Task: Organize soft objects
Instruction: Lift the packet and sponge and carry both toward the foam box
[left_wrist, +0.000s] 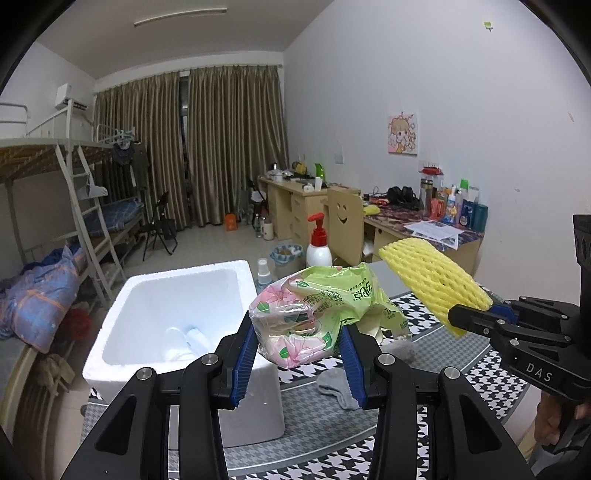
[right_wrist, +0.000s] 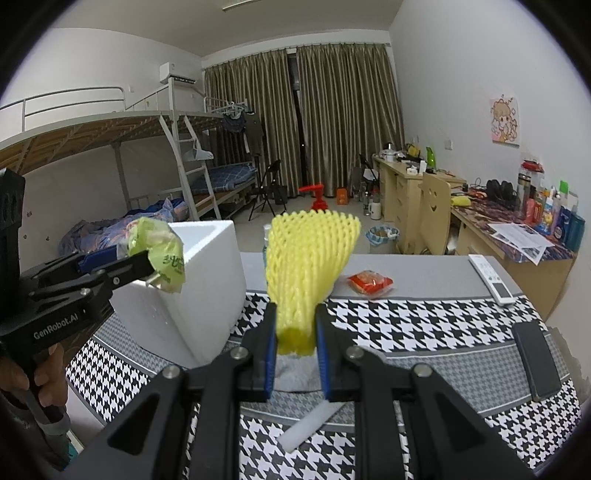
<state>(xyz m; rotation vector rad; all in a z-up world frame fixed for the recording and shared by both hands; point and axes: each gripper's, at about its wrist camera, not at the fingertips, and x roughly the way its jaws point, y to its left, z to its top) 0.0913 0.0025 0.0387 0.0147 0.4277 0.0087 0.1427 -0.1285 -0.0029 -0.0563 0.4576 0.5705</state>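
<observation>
A crumpled green and pink floral plastic pack (left_wrist: 317, 314) hangs above the table beside the white foam box (left_wrist: 184, 270), with my left gripper (left_wrist: 299, 347) shut on it between the blue pads. My right gripper (right_wrist: 295, 339) is shut on the lower end of a yellow foam net sleeve (right_wrist: 306, 266), which stands upright and fans out above the jaws. In the left wrist view the yellow net (left_wrist: 432, 280) shows at the right, level with the pack. In the right wrist view the left gripper (right_wrist: 147, 266) and its green pack (right_wrist: 162, 251) are in front of the foam box (right_wrist: 207, 277).
A grey sock (left_wrist: 336, 387) and a white foam strip (right_wrist: 310, 424) lie on the houndstooth cloth (right_wrist: 424, 325). Farther back are a red snack packet (right_wrist: 369, 282), a remote (right_wrist: 491, 278) and a phone (right_wrist: 535, 358). A red-pump bottle (left_wrist: 318, 243) stands behind the box. Pale items lie inside the box.
</observation>
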